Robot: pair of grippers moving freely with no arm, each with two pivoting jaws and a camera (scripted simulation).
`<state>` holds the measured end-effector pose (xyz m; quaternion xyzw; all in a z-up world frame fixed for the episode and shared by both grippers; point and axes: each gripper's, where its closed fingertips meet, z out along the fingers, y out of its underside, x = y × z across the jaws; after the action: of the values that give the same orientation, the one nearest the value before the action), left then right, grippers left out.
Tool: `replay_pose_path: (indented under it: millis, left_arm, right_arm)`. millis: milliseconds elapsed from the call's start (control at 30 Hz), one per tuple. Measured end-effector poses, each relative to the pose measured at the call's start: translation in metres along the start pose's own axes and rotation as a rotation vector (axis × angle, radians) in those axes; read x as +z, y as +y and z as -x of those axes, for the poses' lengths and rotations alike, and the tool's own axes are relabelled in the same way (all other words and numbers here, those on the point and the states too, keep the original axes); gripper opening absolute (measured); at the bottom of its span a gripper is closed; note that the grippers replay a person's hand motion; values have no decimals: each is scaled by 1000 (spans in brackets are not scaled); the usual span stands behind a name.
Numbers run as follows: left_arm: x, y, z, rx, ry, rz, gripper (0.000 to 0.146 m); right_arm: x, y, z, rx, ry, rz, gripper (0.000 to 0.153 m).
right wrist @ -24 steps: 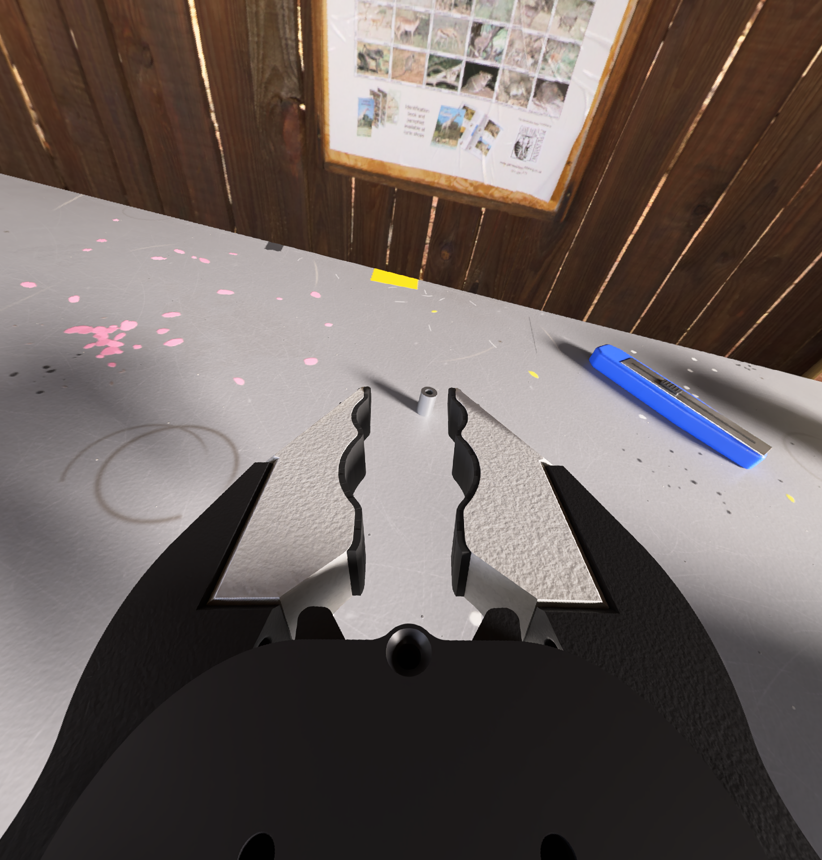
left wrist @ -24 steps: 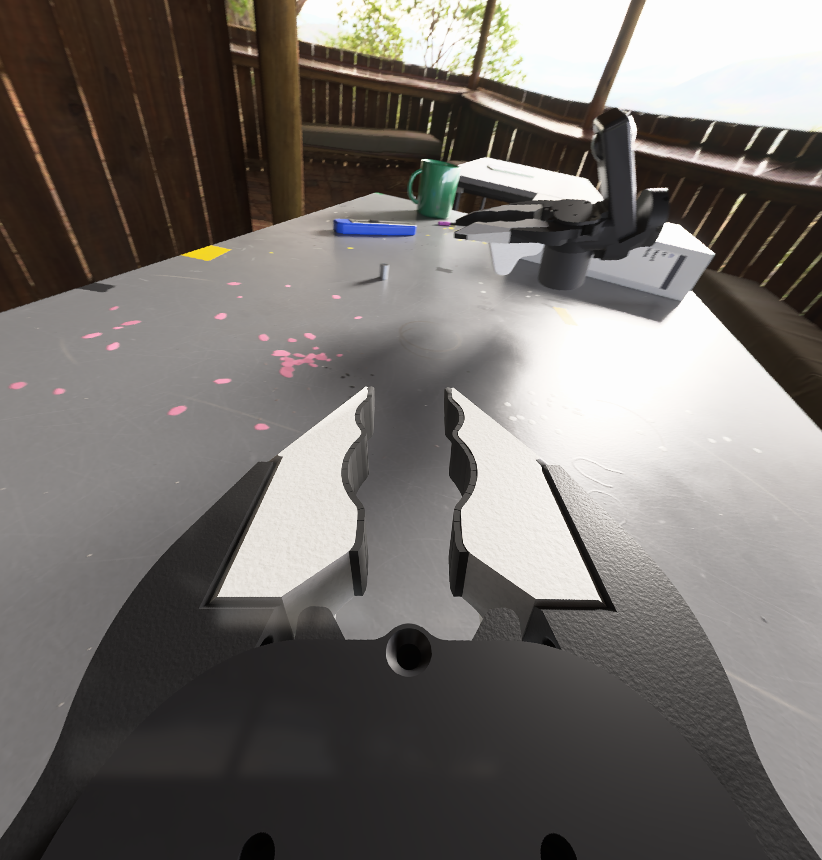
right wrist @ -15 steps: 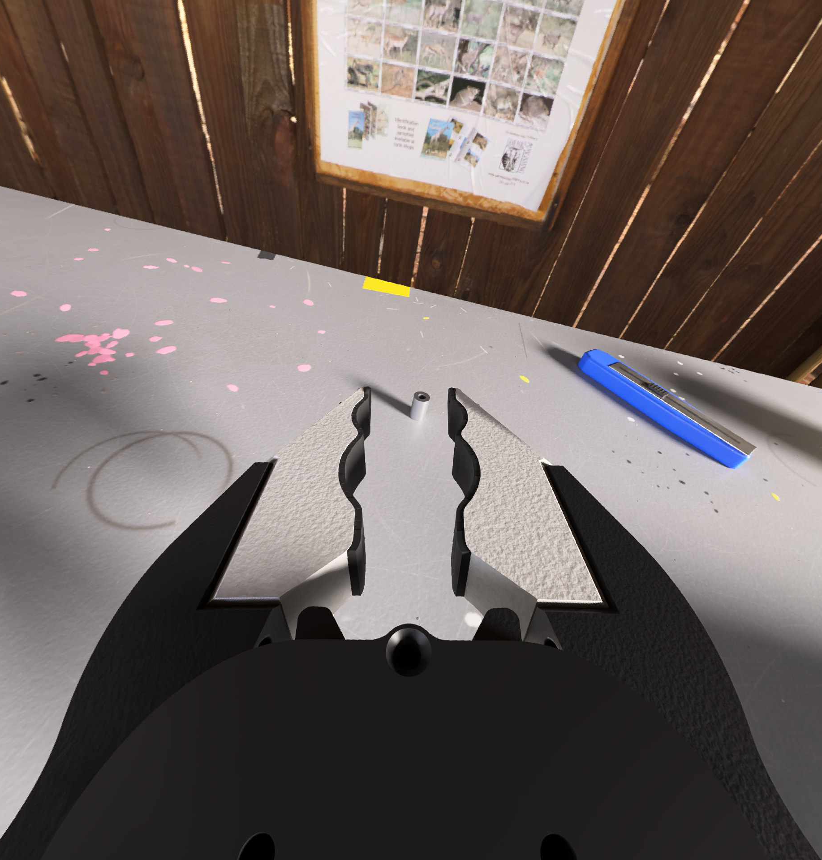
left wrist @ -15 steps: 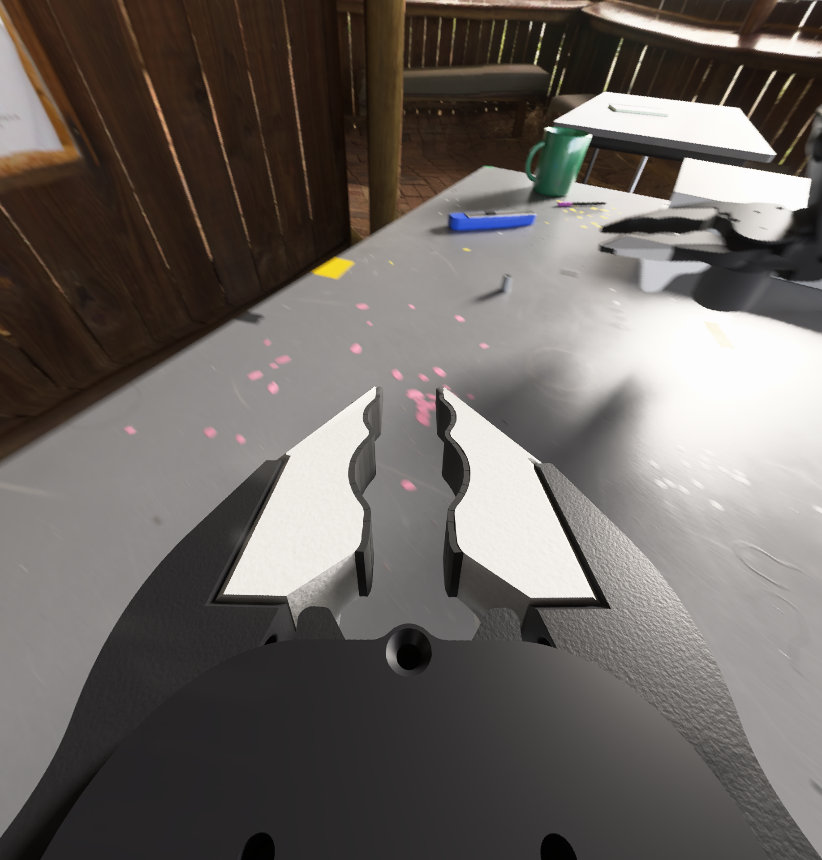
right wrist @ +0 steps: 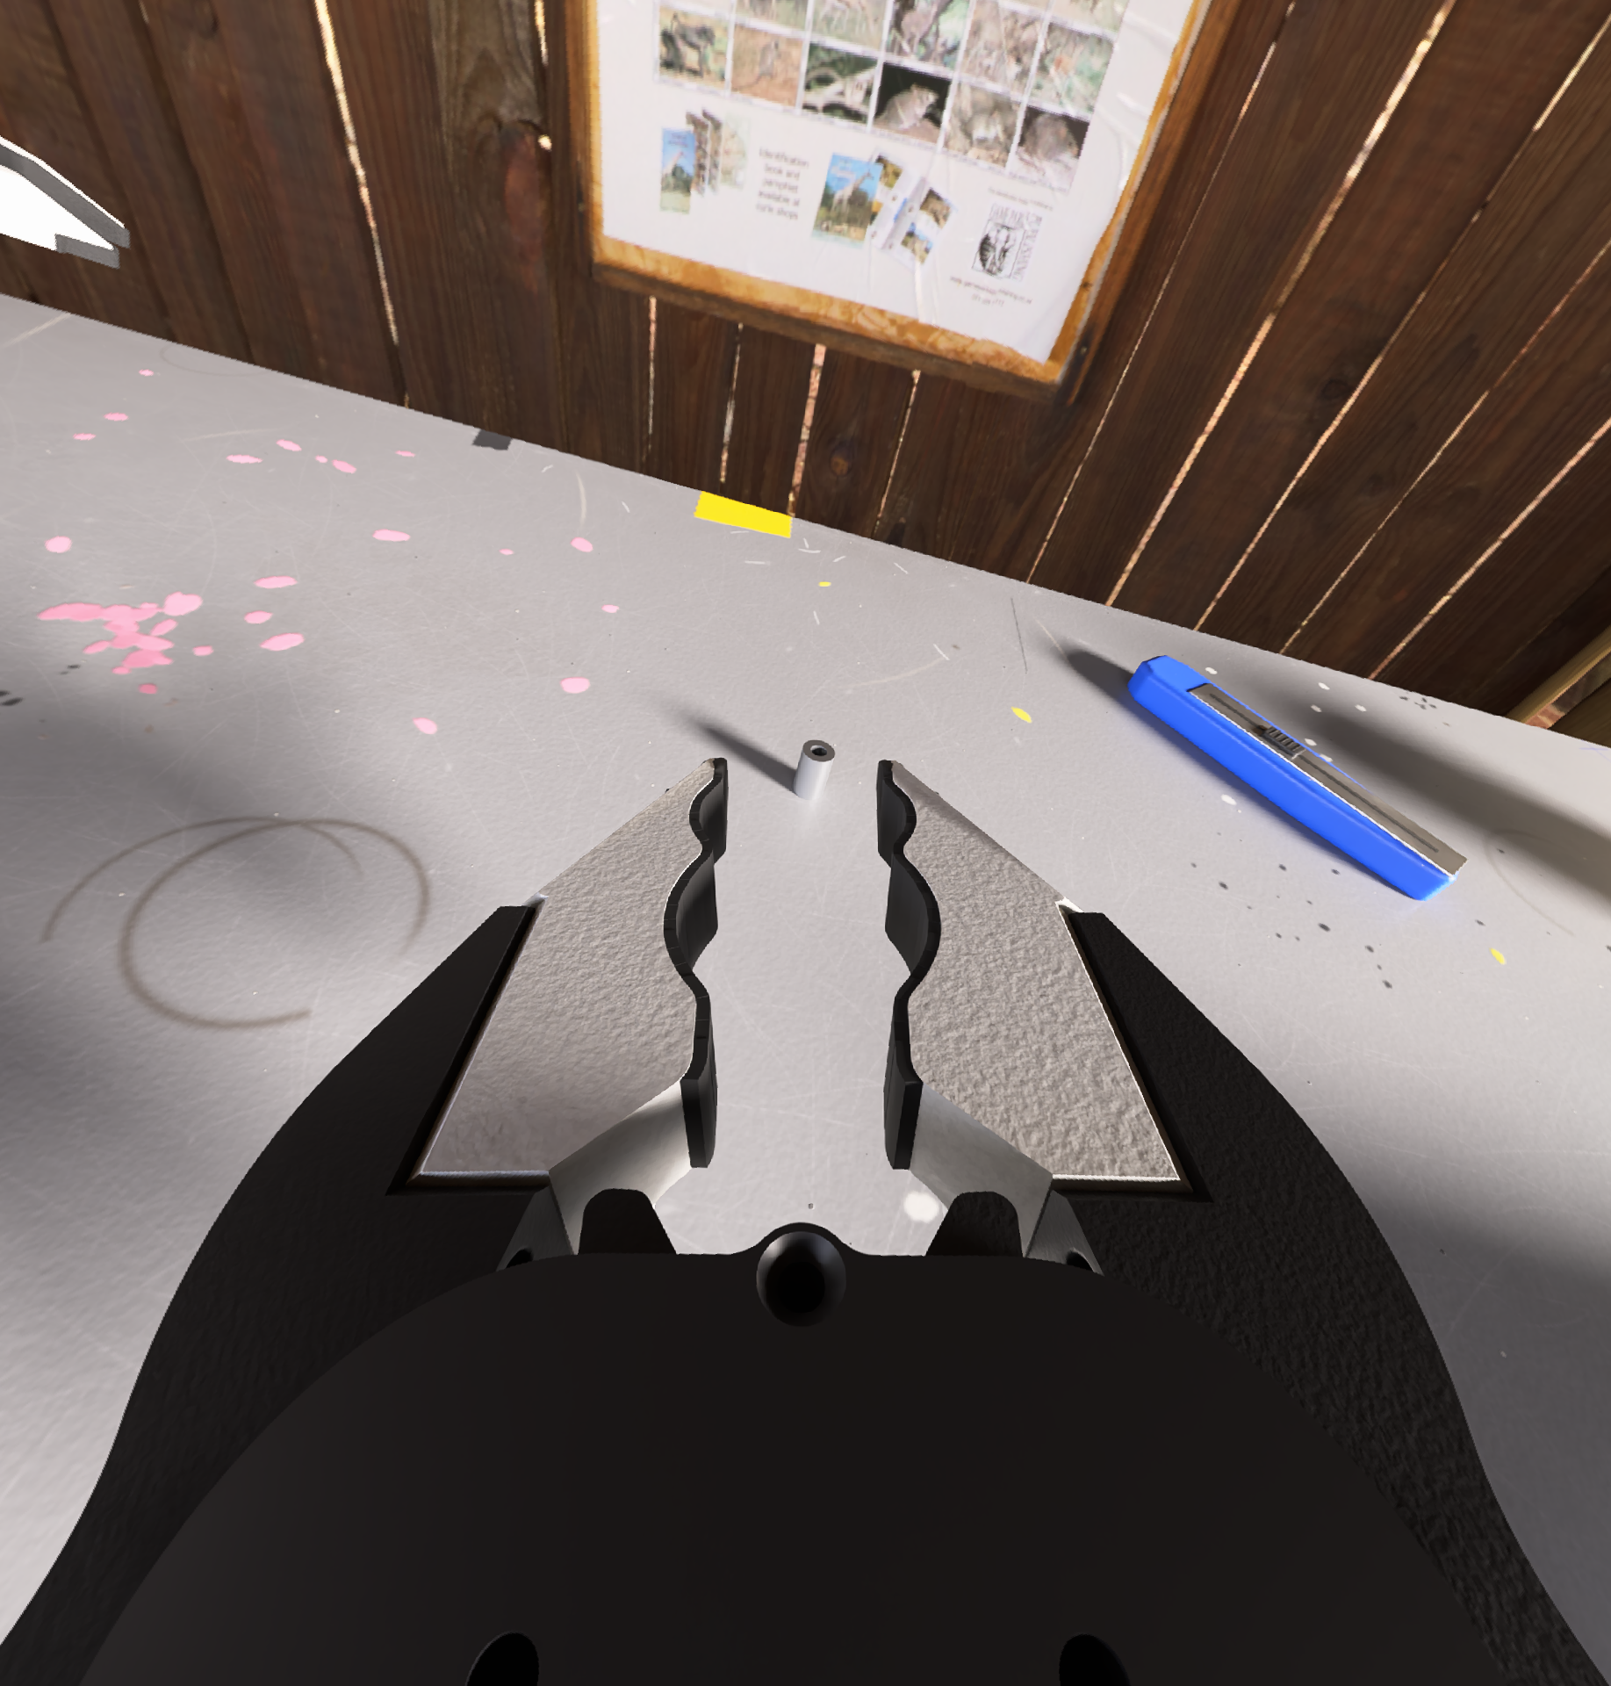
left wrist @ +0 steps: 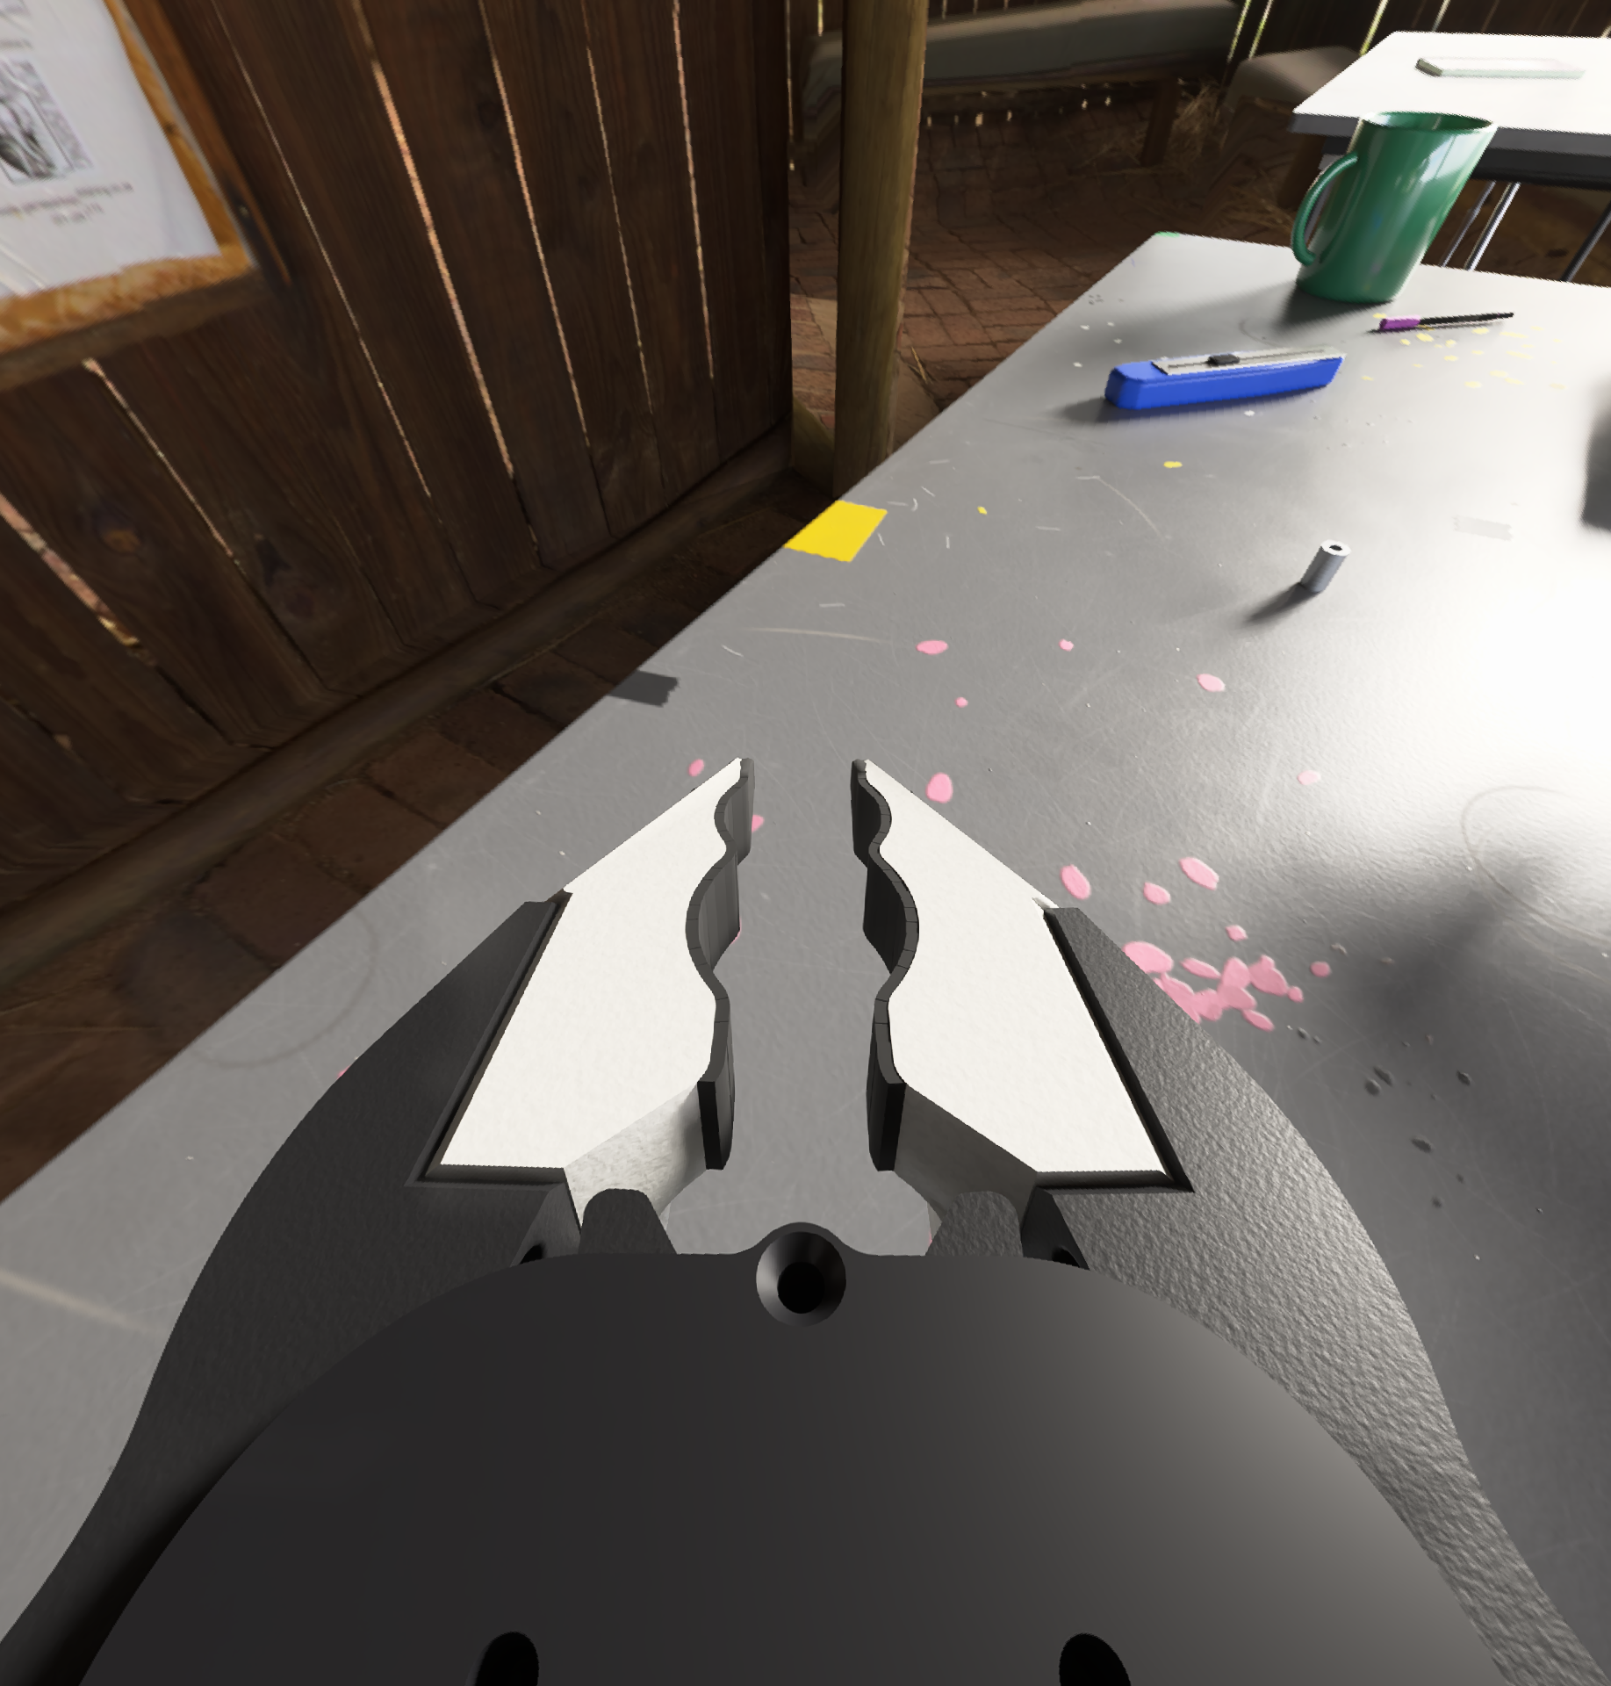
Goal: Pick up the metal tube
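Note:
The metal tube (right wrist: 813,770) is a short grey cylinder that stands upright on the grey table. In the right wrist view it sits just beyond the tips of my right gripper (right wrist: 801,774), in line with the gap between the fingers. The right gripper is open and empty. In the left wrist view the tube (left wrist: 1323,567) is far off to the upper right. My left gripper (left wrist: 801,774) is open and empty, low over the table near its edge by the wooden wall. A white fingertip of the left gripper (right wrist: 44,205) shows at the top left of the right wrist view.
A blue utility knife (right wrist: 1294,775) lies right of the tube and also shows in the left wrist view (left wrist: 1226,378). A green mug (left wrist: 1376,205) and a thin purple-tipped tool (left wrist: 1444,320) are at the far end. The table edge (left wrist: 509,794) runs along a wooden fence with a framed poster (right wrist: 874,155).
My left gripper has swung left toward the wall and its fingers have opened a little. The right gripper has left its view. My right gripper has crept toward the tube and opened slightly.

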<state>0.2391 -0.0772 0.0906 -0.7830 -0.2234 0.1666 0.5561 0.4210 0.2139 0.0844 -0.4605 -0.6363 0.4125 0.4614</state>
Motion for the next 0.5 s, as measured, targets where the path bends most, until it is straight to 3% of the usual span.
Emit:
replay_pose_path:
  millis: [300,433,500]
  left_arm:
    - [1,19,1,-18,20,98,23]
    - [-2,19,11,-57,-8,95,24]
    - [-5,16,14,-93,-7,75,24]
  right_arm:
    - [2,-4,-2,-18,76,6,30]
    - [12,-46,27,205,0,-130,25]
    - [21,-71,35,173,-18,-161,24]
